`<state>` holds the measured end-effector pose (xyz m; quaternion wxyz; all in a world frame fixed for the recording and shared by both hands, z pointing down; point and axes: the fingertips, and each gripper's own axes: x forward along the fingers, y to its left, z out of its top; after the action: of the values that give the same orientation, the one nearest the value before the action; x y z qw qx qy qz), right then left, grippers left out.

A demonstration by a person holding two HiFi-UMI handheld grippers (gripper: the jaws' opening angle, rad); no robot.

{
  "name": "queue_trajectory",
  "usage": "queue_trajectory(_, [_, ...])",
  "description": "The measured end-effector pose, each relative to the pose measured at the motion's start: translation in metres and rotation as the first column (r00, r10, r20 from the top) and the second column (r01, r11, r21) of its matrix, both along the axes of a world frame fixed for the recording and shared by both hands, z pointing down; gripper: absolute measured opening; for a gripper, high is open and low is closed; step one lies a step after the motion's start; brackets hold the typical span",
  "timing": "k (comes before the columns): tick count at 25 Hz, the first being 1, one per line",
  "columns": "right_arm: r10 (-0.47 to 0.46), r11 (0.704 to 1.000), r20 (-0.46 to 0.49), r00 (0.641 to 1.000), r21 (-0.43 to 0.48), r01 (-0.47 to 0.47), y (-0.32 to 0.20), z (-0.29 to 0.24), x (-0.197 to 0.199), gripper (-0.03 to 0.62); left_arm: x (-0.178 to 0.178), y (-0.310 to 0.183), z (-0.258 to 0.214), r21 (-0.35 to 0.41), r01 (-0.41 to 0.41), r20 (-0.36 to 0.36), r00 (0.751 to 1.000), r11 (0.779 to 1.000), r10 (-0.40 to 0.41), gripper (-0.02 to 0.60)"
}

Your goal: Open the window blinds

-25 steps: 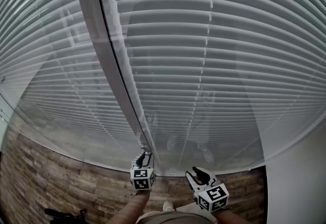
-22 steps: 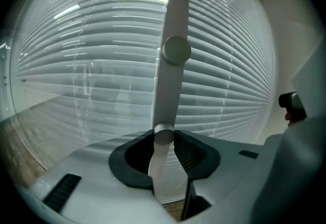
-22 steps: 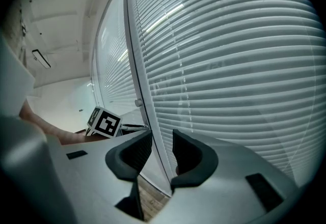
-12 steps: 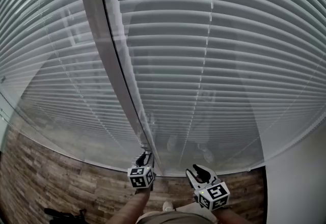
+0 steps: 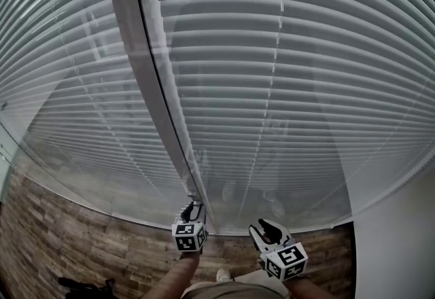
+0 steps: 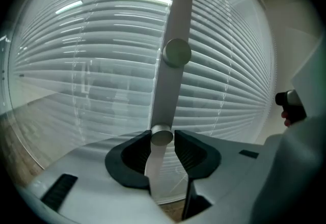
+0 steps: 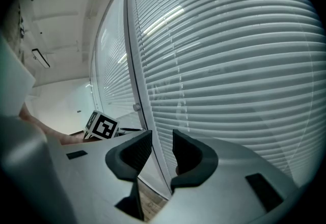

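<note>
Closed white slatted blinds hang behind glass, split by a grey upright frame post. Low on that post sits a small round metal knob, and my left gripper is shut on it, one pad on each side. In the head view the left gripper touches the foot of the post. A second knob sits higher on the same post. My right gripper hovers to the right, short of the glass. Its jaws are drawn close together with nothing between them.
Wood-plank floor runs along the foot of the window. A pale wall closes the right side. A dark object lies on the floor at the lower left. The left gripper's marker cube shows in the right gripper view.
</note>
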<state>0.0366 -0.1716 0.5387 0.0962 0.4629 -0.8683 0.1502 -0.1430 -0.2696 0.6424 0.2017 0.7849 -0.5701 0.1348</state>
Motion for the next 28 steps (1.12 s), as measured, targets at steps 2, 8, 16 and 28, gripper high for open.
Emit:
queue_trajectory(2, [0.001,1.0,0.0,1.0,0.002,-0.001,0.0,-0.001,0.001,0.121,0.002,0.001,-0.001,0.011,-0.009,0.029,1.0,1.0,0.008,0.15])
queue_trajectory(8, [0.004,1.0,0.002,1.0,0.002,-0.004,0.0,-0.001,0.004,0.121,0.0,0.003,0.002,0.029,-0.029,0.154,0.988,0.999,0.024,0.16])
queue_trajectory(16, [0.005,1.0,0.008,1.0,-0.001,-0.005,0.001,0.001,0.004,0.121,0.002,0.007,0.007,0.037,-0.053,0.229,0.972,0.998,0.044,0.16])
queue_trajectory(28, [0.011,1.0,0.005,1.0,-0.009,-0.011,0.001,0.004,0.007,0.121,0.002,0.003,0.01,0.04,-0.054,0.23,0.972,0.998,0.044,0.16])
